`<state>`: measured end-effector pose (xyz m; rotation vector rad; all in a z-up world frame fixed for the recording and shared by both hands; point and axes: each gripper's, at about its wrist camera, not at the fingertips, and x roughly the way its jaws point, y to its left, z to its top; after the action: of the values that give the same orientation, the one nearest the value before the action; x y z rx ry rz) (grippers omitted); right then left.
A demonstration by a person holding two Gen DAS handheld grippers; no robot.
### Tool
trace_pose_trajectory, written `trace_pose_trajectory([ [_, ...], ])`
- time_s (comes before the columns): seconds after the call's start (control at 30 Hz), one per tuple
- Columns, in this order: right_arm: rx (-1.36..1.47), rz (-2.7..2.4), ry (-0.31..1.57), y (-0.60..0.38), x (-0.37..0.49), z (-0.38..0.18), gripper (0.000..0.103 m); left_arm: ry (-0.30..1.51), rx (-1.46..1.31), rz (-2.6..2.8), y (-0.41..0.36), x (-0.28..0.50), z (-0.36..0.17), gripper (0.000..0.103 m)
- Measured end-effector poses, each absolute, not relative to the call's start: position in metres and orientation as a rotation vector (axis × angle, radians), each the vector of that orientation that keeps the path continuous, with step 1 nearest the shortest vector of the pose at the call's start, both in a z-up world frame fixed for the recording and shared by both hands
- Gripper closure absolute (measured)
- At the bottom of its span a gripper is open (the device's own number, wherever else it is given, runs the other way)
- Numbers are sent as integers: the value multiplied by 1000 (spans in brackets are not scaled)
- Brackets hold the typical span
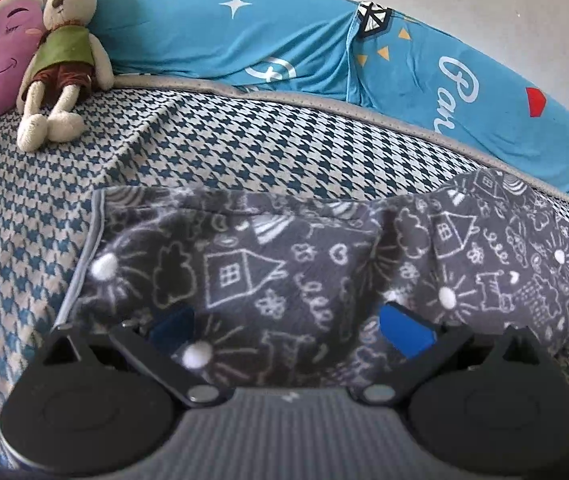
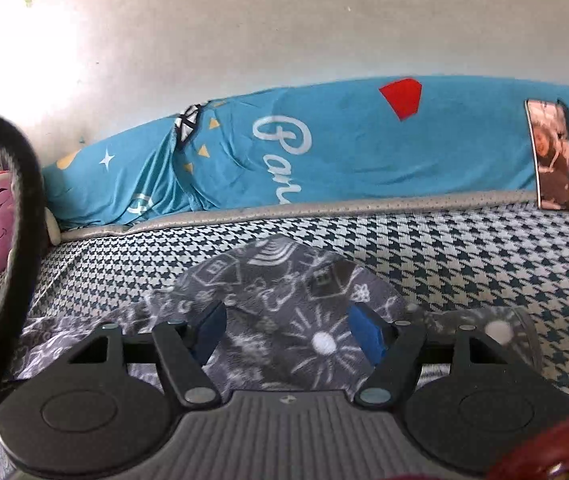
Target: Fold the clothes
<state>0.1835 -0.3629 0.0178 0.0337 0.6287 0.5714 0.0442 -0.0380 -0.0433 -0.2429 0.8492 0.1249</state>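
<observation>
Lying on the houndstooth bed, grey doodle-print garment, partly folded; left tongs spread wide over it, holding nothing. Right wrist view: right tongs likewise wide, empty, above a raised fold. Next move, likely: pinch an edge.

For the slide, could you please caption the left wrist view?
Open left tool over a grey doodle-print garment on a houndstooth bed, toy rabbit behind.

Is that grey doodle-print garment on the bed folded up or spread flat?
Partly folded. The grey garment lies bunched in layers on the checked bedspread, with a raised hump at one end; both grippers hover open over it.
</observation>
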Motion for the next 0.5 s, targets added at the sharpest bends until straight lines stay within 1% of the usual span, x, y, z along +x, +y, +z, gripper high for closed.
trace_pose_trajectory([
  [0.13,56,531,687,-365,208,2,35,857,-237,122,-43,49,-45,0],
  [0.17,59,513,700,-365,214,-2,38,859,-234,121,-44,50,-46,0],
  [0.23,75,482,729,-365,225,-11,41,862,-226,121,-46,52,-49,0],
  [0.37,28,442,753,-353,237,-24,41,866,-218,123,-49,55,-54,0],
  [0.5,-28,400,745,-337,242,-24,39,869,-209,127,-50,57,-59,0],
])
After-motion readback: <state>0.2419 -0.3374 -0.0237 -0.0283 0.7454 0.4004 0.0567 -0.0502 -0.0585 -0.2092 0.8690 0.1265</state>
